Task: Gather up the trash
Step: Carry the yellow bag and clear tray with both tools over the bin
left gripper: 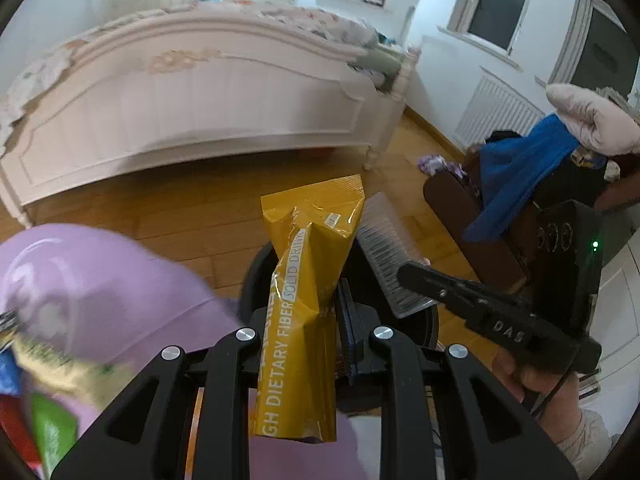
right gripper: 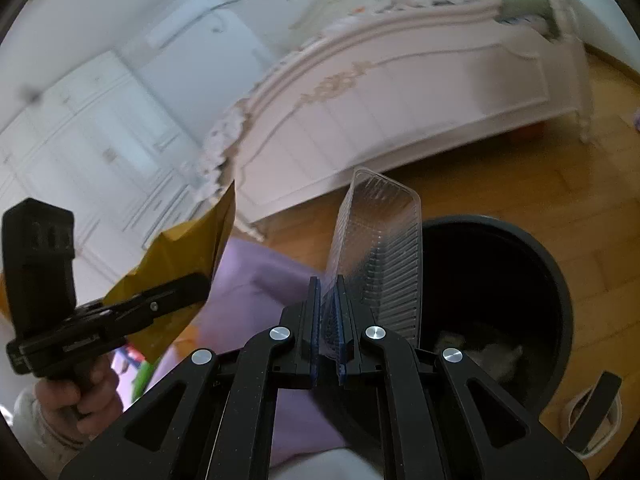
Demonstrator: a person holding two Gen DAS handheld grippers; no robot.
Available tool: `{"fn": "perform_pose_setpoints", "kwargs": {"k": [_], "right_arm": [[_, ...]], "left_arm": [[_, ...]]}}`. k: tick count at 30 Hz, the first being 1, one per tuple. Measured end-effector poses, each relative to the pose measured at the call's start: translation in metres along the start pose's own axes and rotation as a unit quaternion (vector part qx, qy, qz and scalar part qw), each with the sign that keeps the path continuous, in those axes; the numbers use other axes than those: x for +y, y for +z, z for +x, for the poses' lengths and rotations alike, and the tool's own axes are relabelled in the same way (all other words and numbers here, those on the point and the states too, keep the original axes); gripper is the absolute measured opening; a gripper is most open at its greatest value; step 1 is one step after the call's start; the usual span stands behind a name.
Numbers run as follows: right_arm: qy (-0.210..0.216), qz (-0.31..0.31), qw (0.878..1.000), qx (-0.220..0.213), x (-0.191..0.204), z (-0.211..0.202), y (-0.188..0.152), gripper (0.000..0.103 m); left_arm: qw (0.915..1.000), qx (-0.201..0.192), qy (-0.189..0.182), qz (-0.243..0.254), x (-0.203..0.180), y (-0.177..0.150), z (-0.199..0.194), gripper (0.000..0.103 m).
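Left tool (left gripper: 316, 320) clamps yellow fiber-drink pouch (left gripper: 308, 280) | right tool (right gripper: 329, 320) pinches clear plastic tray (right gripper: 380, 248) | both above black bin (right gripper: 500, 280)

Pale pink carved bed (left gripper: 192, 92) ahead, wooden floor (left gripper: 200, 208) underneath, white walls, dark window (left gripper: 502, 4) right, white wardrobe (right gripper: 80, 128) left.

left wrist: looks down its tongs (left gripper: 316, 312) | right wrist: likewise | shared: bin (right gripper: 556, 280), bed (left gripper: 192, 112) (both close)
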State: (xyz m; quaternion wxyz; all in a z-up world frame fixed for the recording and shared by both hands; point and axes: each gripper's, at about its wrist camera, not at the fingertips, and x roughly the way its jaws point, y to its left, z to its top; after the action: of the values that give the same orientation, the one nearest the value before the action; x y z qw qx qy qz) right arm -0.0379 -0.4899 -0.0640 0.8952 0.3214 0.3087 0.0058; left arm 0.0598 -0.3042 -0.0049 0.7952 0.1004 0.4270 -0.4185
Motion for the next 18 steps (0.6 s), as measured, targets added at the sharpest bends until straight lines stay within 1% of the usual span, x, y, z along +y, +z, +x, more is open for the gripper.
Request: {"fn": "perform_pose_setpoints", "kwargs": {"k": [4,8,18], "right_arm": [[-0.016,0.014,1.000,0.005,-0.020,0.009,-0.003,0.008],[-0.024,0.027,0.999,0.010,-0.038,0.017,-0.005,0.008],[-0.028,0.053,0.998,0.020,-0.064,0.033,-0.012,0.008]], "left_arm": [[0.9998,0.019,-0.009,-0.001,-0.007,0.006,0.029,0.023],[0.9993,0.034,-0.011,0.004,-0.010,0.008,0.048,0.023],[0.9986,0.052,-0.009,0.008,-0.016,0.013,0.069,0.023]]}}
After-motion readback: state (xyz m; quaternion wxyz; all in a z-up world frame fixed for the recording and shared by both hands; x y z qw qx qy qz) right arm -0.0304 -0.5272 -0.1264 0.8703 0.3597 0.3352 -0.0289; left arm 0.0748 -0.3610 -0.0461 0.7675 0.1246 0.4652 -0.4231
